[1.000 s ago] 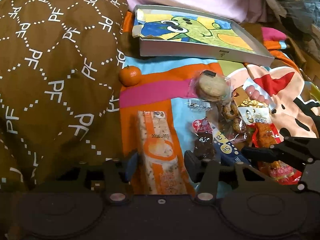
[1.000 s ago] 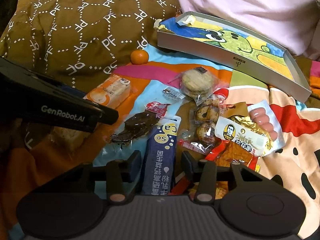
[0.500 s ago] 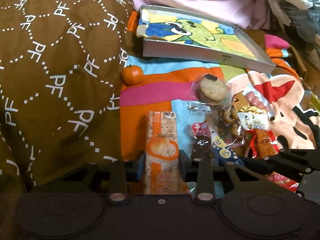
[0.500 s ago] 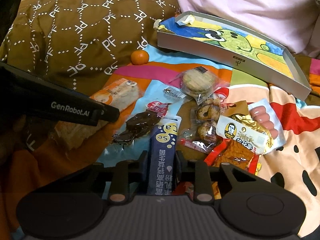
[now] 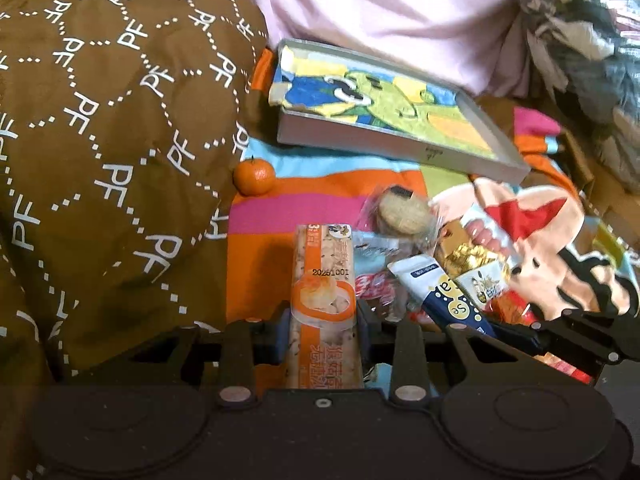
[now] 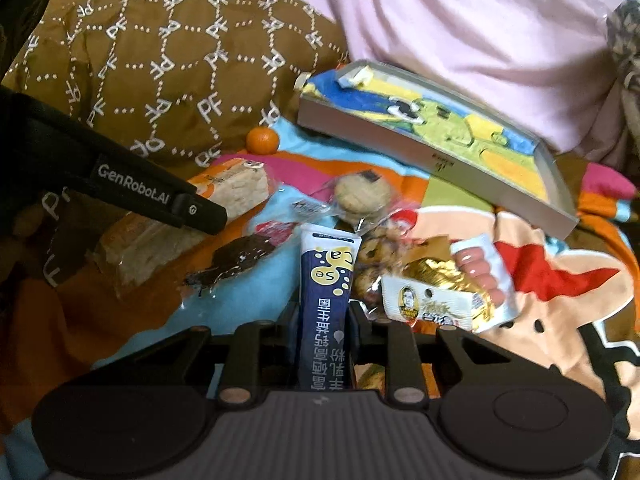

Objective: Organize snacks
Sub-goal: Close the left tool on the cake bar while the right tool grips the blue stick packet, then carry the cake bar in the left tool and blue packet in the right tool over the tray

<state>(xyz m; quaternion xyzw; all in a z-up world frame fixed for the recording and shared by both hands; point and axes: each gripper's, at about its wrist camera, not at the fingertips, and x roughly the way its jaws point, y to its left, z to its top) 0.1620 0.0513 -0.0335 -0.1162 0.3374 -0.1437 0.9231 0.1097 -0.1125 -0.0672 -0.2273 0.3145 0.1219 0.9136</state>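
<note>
My left gripper (image 5: 323, 330) is shut on a long orange-and-clear rice cake packet (image 5: 323, 280), tilted up off the blanket. In the right wrist view the same packet (image 6: 236, 190) sticks out past the left gripper's black body. My right gripper (image 6: 323, 328) is shut on a dark blue and white sachet (image 6: 326, 300), raised and upright; the left wrist view shows that sachet (image 5: 440, 292) at the right. Loose snacks lie on the blanket: a wrapped round biscuit (image 6: 362, 194), a dark chocolate piece (image 6: 236, 258), a sausage pack (image 6: 480, 272), a gold and white packet (image 6: 432, 300).
A shallow grey box (image 5: 396, 148) with a cartoon dinosaur picture inside lies at the back. A small orange (image 5: 255, 176) sits beside the brown patterned cushion (image 5: 100, 140) on the left. Pink bedding (image 6: 480, 40) rises behind. The colourful blanket (image 6: 560, 280) spreads to the right.
Both grippers went from open around their packets to shut on them. The rice cake packet and the blue sachet have lifted and tilted up from the blanket.
</note>
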